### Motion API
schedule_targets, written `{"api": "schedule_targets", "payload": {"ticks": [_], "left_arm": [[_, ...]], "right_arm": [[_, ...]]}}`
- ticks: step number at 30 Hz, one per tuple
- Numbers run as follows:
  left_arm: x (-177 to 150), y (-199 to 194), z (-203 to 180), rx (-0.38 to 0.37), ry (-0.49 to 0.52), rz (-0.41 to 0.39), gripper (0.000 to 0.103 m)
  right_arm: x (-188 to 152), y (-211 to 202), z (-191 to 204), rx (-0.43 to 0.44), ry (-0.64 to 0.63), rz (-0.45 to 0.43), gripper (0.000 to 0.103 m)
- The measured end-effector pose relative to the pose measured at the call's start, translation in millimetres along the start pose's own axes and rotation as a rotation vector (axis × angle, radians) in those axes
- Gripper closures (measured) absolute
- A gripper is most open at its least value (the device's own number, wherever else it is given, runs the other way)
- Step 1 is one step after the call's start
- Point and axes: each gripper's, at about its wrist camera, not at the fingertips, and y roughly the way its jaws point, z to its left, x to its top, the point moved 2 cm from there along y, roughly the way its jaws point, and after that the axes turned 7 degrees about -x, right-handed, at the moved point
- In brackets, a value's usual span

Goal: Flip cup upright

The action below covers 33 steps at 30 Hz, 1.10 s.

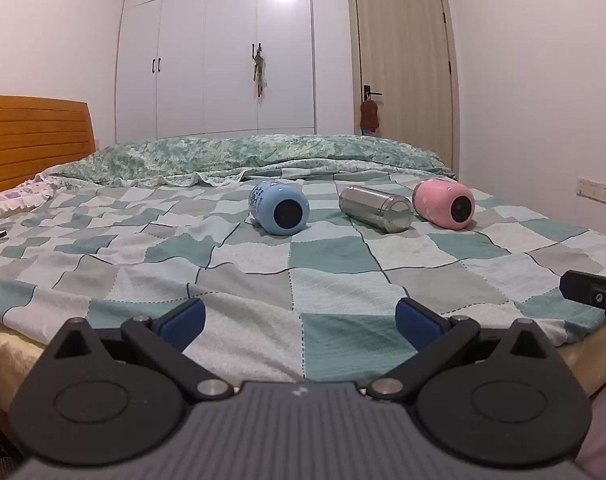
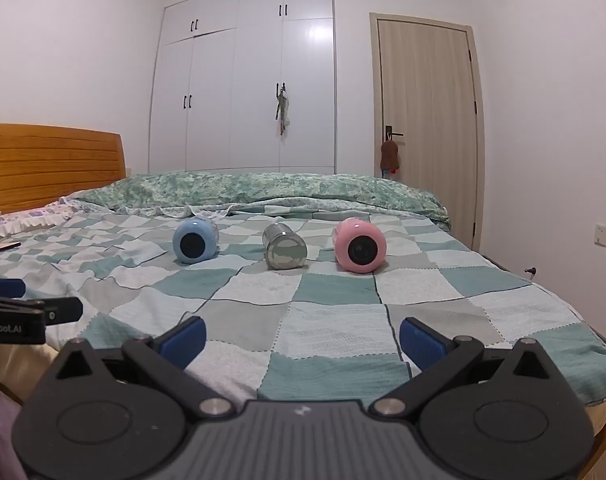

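Note:
Three cups lie on their sides in a row on the checked bedspread: a blue cup (image 1: 279, 207) (image 2: 195, 245) on the left, a steel cup (image 1: 377, 209) (image 2: 284, 252) in the middle, a pink cup (image 1: 443, 203) (image 2: 359, 249) on the right. Their round ends face me. My left gripper (image 1: 301, 322) is open and empty, low over the bed's near edge, well short of the cups. My right gripper (image 2: 302, 340) is open and empty too, beside the left one. The right gripper's tip shows at the right edge of the left wrist view (image 1: 595, 290).
A rumpled green duvet (image 1: 263, 156) lies behind the cups. A wooden headboard (image 1: 35, 136) stands at the left, a white wardrobe (image 1: 219, 52) and a door (image 1: 403, 60) at the back. A flat dark object (image 2: 1, 247) lies at the bed's left.

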Motion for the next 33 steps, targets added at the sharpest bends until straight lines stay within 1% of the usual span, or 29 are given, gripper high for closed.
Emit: {"api": "schedule_targets", "payload": {"ticks": [33], "left_arm": [[0.9, -0.5, 0.1, -0.006, -0.001, -0.007, 0.0]], "right_arm": [[0.4, -2.6, 1.7, -0.001, -0.001, -0.005, 0.0]]}}
